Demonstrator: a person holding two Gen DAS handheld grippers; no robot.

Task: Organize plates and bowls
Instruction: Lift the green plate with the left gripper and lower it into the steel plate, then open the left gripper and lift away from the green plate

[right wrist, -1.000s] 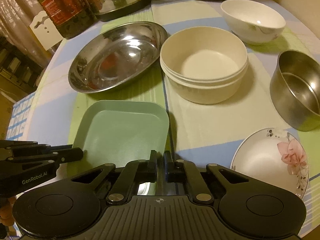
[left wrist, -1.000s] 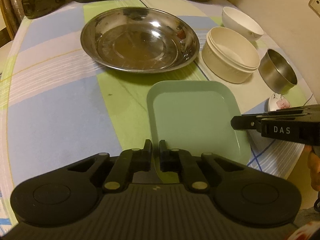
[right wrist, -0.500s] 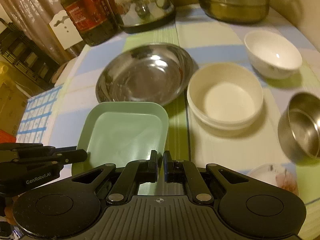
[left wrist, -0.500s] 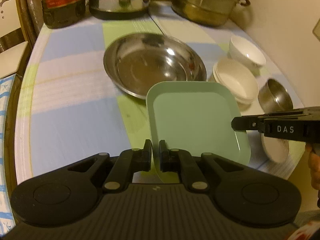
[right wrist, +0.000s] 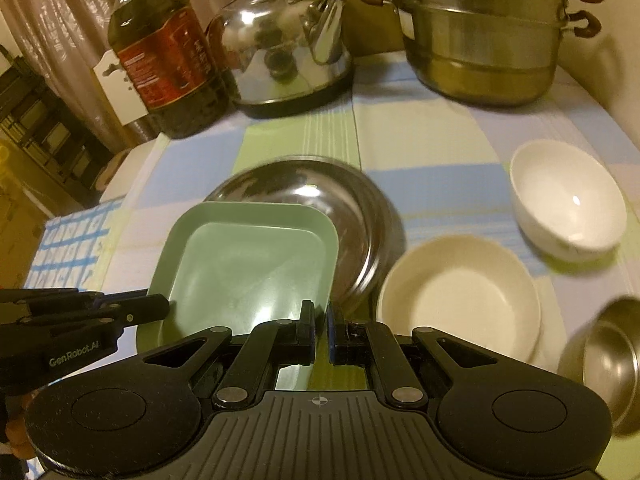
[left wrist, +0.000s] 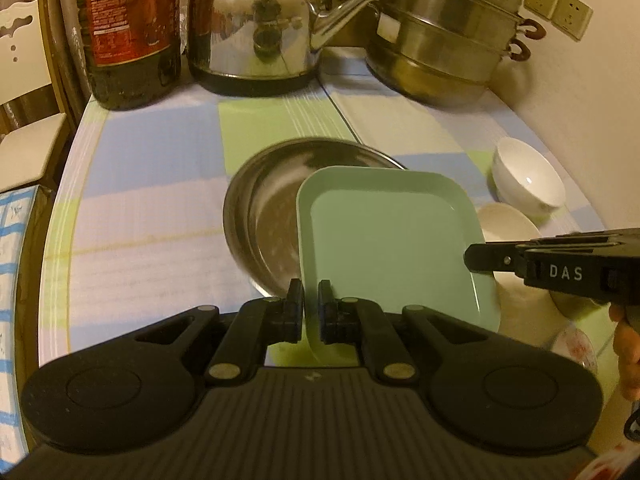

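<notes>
A pale green square plate hangs in the air, held from two sides. My left gripper is shut on its near left rim. My right gripper is shut on its near right rim, and its black tip shows at the plate's right edge. The green plate overlaps the near part of a wide steel plate lying on the table below. A cream bowl, a white bowl and a steel bowl stand to the right.
At the back of the checked tablecloth stand an oil bottle, a steel kettle and a stacked steamer pot. A floral plate lies at the near right edge. A wall runs along the right, and the table's edge drops off on the left.
Both grippers have lifted the green plate off the table and carried it away from me, so that it now overlaps the steel plate. The kettle, bottle and pot have come into view.
</notes>
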